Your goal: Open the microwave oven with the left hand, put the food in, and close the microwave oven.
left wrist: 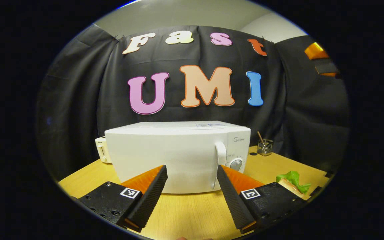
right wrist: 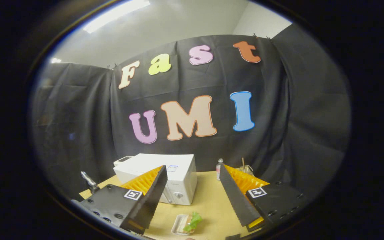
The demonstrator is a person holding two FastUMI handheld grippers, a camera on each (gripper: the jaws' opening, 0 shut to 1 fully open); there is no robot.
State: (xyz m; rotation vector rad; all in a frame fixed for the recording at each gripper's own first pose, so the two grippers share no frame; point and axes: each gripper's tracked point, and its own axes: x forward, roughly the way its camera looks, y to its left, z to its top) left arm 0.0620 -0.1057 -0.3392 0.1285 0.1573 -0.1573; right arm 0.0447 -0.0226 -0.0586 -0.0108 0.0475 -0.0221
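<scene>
One white microwave oven [left wrist: 178, 156] stands on the wooden surface [left wrist: 192, 210], its door bearing one handle [left wrist: 221, 160] and, just right of that, one round dial [left wrist: 236, 164]. Behind the microwave's left end sits one cream toaster [left wrist: 101, 150]. To the microwave's right are one wire-mesh holder [left wrist: 265, 147] and one small bottle [right wrist: 219, 168]. In front of it to the right lies one tray of food with lettuce [right wrist: 187, 224].
</scene>
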